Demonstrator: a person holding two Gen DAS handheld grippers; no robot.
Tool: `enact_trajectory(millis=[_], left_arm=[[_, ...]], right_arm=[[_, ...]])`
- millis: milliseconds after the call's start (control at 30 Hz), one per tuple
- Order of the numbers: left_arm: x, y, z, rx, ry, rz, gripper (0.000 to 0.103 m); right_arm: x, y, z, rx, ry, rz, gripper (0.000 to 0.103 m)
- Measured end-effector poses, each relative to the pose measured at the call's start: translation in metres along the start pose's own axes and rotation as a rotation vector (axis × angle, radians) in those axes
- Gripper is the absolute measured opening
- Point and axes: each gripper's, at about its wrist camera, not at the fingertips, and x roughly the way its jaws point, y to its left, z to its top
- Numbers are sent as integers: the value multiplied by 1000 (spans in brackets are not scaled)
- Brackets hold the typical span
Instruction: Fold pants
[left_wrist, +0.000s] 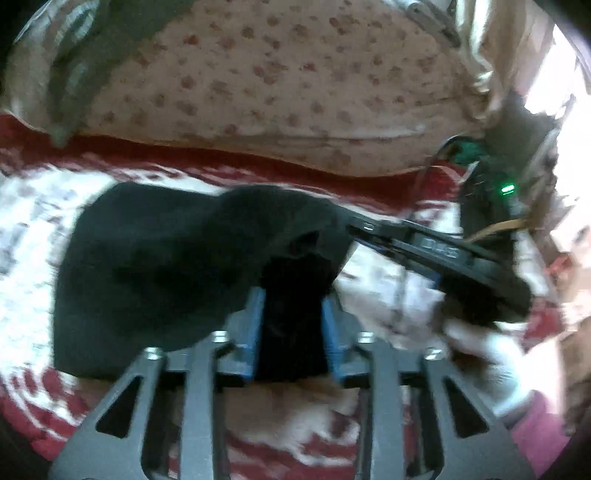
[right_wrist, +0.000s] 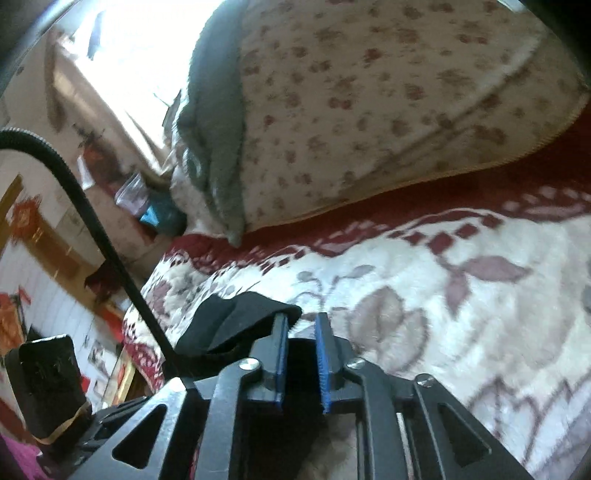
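We see the pants (left_wrist: 155, 266), black and limp, bunched on the bedspread (left_wrist: 26, 229) at 9 o'clock of the left gripper (left_wrist: 293, 295), jaws clamped on a fold. Right gripper (right_wrist: 301, 321): jaws narrow, apparently empty. Soft, light cloth; we judge hems the best hold.

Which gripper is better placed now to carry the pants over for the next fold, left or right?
Left, probably. The left gripper has black pants cloth between its jaws. The right gripper shows a gap between its jaws, with the cloth only beside its left finger.
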Motion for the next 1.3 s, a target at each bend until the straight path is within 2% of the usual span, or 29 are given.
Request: enact_trajectory(millis=[67,133,200,300,367,533,767,800,833,933,1100,1300], left_arm=[[-8,-6,0,18,-6,-45,38],[-19,-14,-1,69,-25,-31,38],[-27,-11,-2,75,-37,-34,38],[-39,2,-4,78,-50,8,38],[-42,13,-3,85,-64,60,38],[-44,44,-1,40,-83,140,38],[-34,56,3,12,-87,153,38],[-32,55,3,13,-84,154,38],[-29,53,4,14,-79,148,38],[-15,49,4,14,-41,129,38],[-9,41,0,19,-17,113,38],[-13,42,0,-8,-6,103,38]], right_arm=[[-14,-6,-1,43,-34,11,29],[-25,-8,-1,76,-52,26,43],[-34,-8,-2,101,-60,49,48],[-39,-1,-4,108,-42,68,52],[-37,5,-7,106,-15,71,52],[-25,21,-22,100,63,79,52],[-2,29,-29,96,126,50,60],[1,32,-30,84,135,46,58],[3,34,-31,71,128,45,45],[4,38,-33,36,126,62,23],[-4,53,-37,-43,132,56,18],[-17,56,-49,-22,133,69,16]])
